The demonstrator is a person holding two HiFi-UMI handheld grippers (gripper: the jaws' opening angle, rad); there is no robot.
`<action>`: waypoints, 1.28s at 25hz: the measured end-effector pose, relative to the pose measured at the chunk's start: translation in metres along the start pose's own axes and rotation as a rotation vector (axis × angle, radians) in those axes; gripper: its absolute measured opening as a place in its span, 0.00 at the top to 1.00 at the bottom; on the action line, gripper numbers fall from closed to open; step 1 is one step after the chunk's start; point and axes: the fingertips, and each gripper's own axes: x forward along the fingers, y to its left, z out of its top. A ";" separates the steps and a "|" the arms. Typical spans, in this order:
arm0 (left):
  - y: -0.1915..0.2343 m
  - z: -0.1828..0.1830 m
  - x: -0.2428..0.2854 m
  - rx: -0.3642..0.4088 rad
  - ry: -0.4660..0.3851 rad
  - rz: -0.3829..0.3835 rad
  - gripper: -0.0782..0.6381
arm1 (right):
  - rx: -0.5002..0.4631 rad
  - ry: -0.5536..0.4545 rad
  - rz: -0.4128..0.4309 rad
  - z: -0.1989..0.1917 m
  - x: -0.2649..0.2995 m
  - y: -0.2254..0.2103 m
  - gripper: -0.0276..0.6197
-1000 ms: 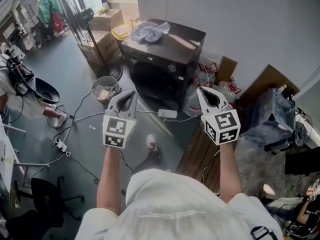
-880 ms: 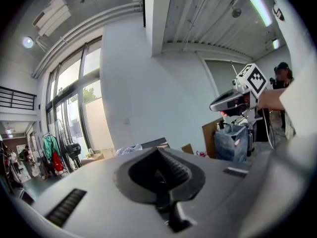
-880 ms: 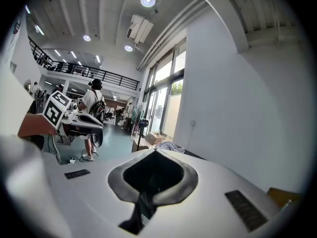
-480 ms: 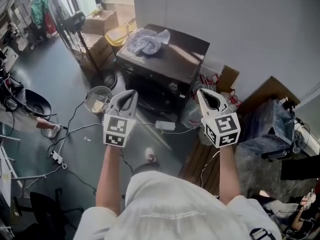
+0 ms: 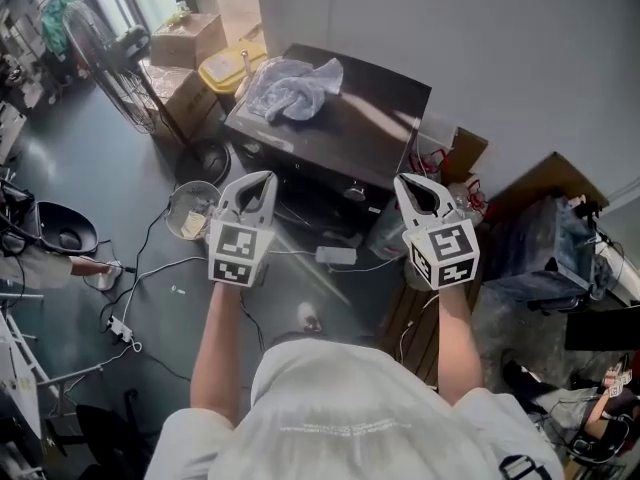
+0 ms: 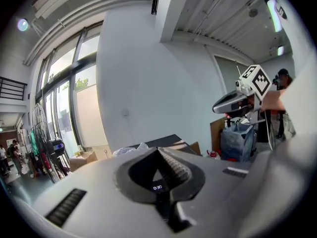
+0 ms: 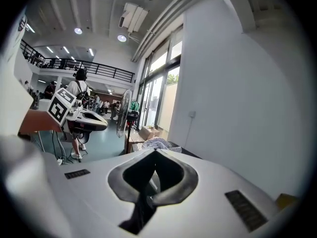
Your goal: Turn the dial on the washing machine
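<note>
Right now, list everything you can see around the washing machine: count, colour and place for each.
washing machine: one, black, against the wall ahead
cloth: one, pale grey, crumpled on the machine's top
dial: one, too small to tell its colour, on the machine's front
cardboard boxes: two, brown, left of the machine
fan: one, dark, on a stand at far left
bucket: one, pale, on the floor front-left of the machine
cables: several, white and black, across the floor
left gripper: one, white, jaws together, empty, held short of the machine
right gripper: one, white, jaws together, empty, level with the left
forearms: two, bare, behind the grippers
</note>
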 end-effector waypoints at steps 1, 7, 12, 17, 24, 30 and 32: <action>0.002 -0.003 0.007 -0.003 0.007 -0.005 0.87 | 0.008 0.005 -0.010 -0.002 0.006 -0.004 0.93; -0.001 -0.032 0.052 -0.056 0.097 -0.035 0.87 | 0.031 0.044 0.045 -0.026 0.038 -0.023 0.94; -0.022 -0.060 0.084 -0.123 0.185 -0.069 0.87 | 0.020 0.070 0.133 -0.039 0.069 -0.034 0.93; -0.055 -0.089 0.113 -0.186 0.258 -0.086 0.69 | 0.018 0.113 0.180 -0.061 0.082 -0.050 0.93; -0.108 -0.130 0.152 -0.225 0.336 -0.141 0.62 | 0.027 0.210 0.193 -0.110 0.085 -0.063 0.93; -0.147 -0.157 0.181 -0.286 0.388 -0.202 0.58 | 0.080 0.281 0.175 -0.146 0.077 -0.067 0.93; -0.155 -0.167 0.192 -0.301 0.391 -0.199 0.57 | 0.096 0.301 0.166 -0.157 0.074 -0.067 0.93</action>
